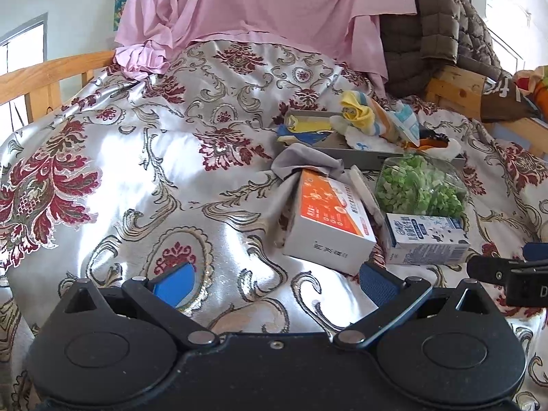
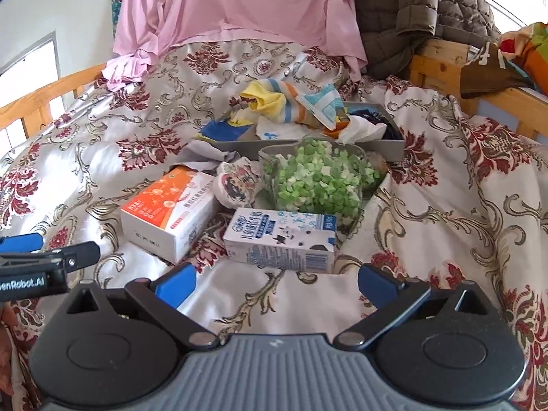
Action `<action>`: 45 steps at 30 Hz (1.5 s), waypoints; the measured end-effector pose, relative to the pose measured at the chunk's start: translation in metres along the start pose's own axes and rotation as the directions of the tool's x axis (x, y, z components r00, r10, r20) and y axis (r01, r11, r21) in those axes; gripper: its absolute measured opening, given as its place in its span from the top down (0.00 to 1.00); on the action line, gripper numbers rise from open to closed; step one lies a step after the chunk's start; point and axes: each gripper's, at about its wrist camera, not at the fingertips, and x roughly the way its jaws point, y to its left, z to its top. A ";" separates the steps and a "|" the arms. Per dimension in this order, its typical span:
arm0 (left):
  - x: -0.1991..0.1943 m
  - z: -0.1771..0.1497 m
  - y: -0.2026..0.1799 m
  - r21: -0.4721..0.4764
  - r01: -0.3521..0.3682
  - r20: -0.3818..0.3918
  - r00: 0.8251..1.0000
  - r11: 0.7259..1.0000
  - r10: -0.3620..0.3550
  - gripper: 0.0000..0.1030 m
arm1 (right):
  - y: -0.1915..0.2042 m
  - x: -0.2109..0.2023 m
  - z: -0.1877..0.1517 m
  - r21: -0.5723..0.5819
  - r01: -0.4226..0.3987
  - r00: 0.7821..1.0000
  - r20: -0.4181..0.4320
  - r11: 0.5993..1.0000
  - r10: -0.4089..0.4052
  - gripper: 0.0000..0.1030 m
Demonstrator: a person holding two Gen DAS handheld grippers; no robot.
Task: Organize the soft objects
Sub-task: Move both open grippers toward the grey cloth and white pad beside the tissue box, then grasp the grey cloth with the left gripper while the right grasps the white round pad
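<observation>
Left tool (image 1: 274,284) hangs wide and empty over the patterned bedspread (image 1: 137,171), the grey cloth (image 1: 304,161) ahead beside the orange box (image 1: 328,219); pinching a raised fold of it looks best. Right tool (image 2: 277,284), also wide and empty, faces the milk carton (image 2: 281,239); the grey tray (image 2: 394,145) of soft things lies beyond.

Pink sheet (image 2: 239,3); silver bedspread (image 1: 137,171) with maroon damask.

Bright daylight from the window (image 1: 20,54) at 9 o'clock, strong glare on the shiny silver-and-maroon floral satin bedspread (image 1: 164,185), soft shadows, sharp centre, heavy fisheye bending plus dark corner vignetting.
</observation>
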 end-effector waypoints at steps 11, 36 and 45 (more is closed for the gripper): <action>0.011 0.024 0.016 -0.097 -0.033 0.032 0.999 0.995 0.037 0.01 | 0.022 -0.004 0.004 -0.098 -0.013 0.988 0.154 0.995 0.028 0.00; 0.156 0.125 0.024 -0.129 0.147 -0.076 0.985 0.981 -0.157 0.01 | 0.052 0.089 0.026 -0.377 0.089 0.987 0.159 0.922 -0.030 0.12; 0.209 0.144 0.005 -0.017 0.181 -0.151 0.972 0.983 -0.182 0.01 | 0.069 0.121 0.027 -0.519 0.106 0.989 0.140 0.849 -0.038 0.17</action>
